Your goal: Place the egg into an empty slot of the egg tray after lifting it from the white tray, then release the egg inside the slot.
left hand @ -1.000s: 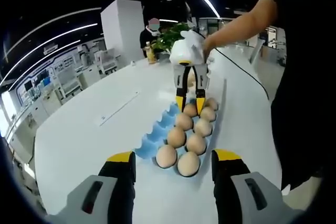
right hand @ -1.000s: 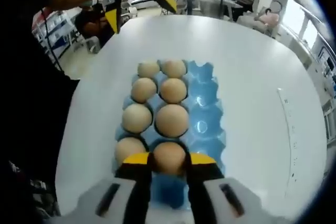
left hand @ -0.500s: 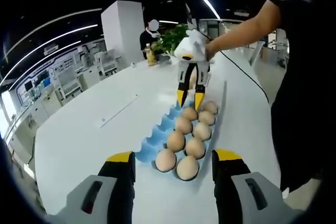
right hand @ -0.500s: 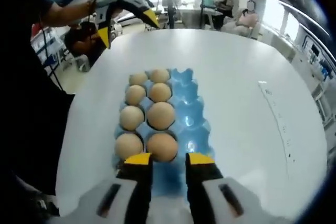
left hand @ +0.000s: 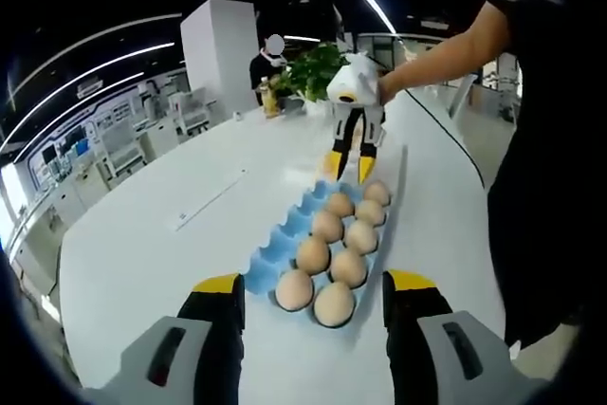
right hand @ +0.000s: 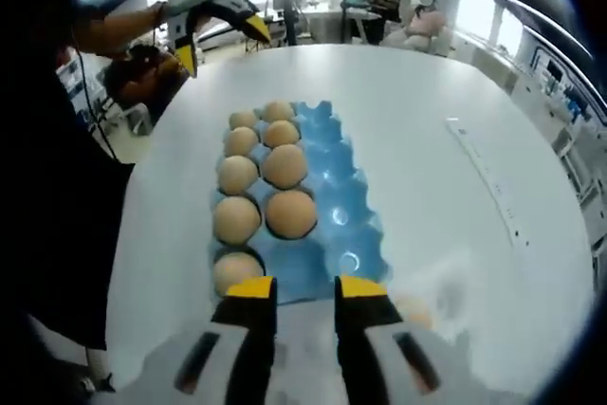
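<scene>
A blue egg tray (right hand: 346,230) lies on the white table with several brown eggs in two of its rows; its third row is bare. The nearest egg (right hand: 291,213) of the middle row sits in its slot, just beyond my right gripper (right hand: 305,287), which is open with nothing between its jaws. From the left gripper view, the same tray (left hand: 281,242) runs away from me and the right gripper (left hand: 349,168) hovers over its far end, jaws apart and empty. My left gripper (left hand: 314,282) stands open in front of the tray's near end; it also hangs at top left (right hand: 220,43).
A blurred pale egg (right hand: 414,311) lies in the white tray (right hand: 446,329) under my right gripper. The person's arm (left hand: 446,40) reaches in from the right. A thin ruler-like strip (right hand: 484,177) lies on the table. People sit beyond the table's far edge.
The right gripper has let go of the egg in the near slot and drawn back and up from the egg tray. The left gripper has stayed open in place.
</scene>
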Demonstrator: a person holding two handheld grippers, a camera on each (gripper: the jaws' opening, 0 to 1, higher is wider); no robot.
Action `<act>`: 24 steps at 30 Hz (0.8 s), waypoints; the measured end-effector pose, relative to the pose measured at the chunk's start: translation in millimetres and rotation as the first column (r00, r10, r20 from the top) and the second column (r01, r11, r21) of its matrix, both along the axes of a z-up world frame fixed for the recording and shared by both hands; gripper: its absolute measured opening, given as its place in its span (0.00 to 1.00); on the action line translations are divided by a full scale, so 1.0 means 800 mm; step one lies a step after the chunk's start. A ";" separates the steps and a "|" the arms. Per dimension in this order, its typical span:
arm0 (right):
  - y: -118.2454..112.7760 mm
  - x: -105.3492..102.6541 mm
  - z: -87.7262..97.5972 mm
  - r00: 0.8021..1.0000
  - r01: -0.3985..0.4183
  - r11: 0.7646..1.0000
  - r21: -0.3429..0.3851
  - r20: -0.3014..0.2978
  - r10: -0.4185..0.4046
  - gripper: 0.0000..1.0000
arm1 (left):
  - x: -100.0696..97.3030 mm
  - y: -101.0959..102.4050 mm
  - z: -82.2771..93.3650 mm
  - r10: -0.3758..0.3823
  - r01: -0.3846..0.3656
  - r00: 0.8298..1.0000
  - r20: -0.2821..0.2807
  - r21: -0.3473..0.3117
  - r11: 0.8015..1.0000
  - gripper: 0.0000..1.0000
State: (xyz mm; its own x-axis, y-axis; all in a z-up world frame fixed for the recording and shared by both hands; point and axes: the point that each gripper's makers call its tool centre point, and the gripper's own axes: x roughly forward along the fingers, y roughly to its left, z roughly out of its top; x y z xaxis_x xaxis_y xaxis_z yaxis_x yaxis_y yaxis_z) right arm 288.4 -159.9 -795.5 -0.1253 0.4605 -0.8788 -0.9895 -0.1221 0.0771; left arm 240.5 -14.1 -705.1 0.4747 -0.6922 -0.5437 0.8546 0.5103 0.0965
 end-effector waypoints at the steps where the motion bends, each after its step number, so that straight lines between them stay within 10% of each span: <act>1: -0.001 -0.001 0.000 1.000 -0.015 1.000 0.008 0.014 0.015 0.24 | 0.000 0.000 0.001 0.001 -0.001 1.000 0.000 -0.003 1.000 0.59; 9: -0.009 0.006 0.020 0.997 0.076 0.989 0.129 0.008 -0.078 0.24 | 0.002 -0.002 0.007 0.010 -0.010 1.000 0.004 -0.014 1.000 0.59; 24: -0.047 0.017 0.028 0.984 0.173 0.974 0.143 0.013 -0.177 0.24 | 0.000 -0.009 0.006 0.000 0.000 1.000 -0.001 -0.013 1.000 0.59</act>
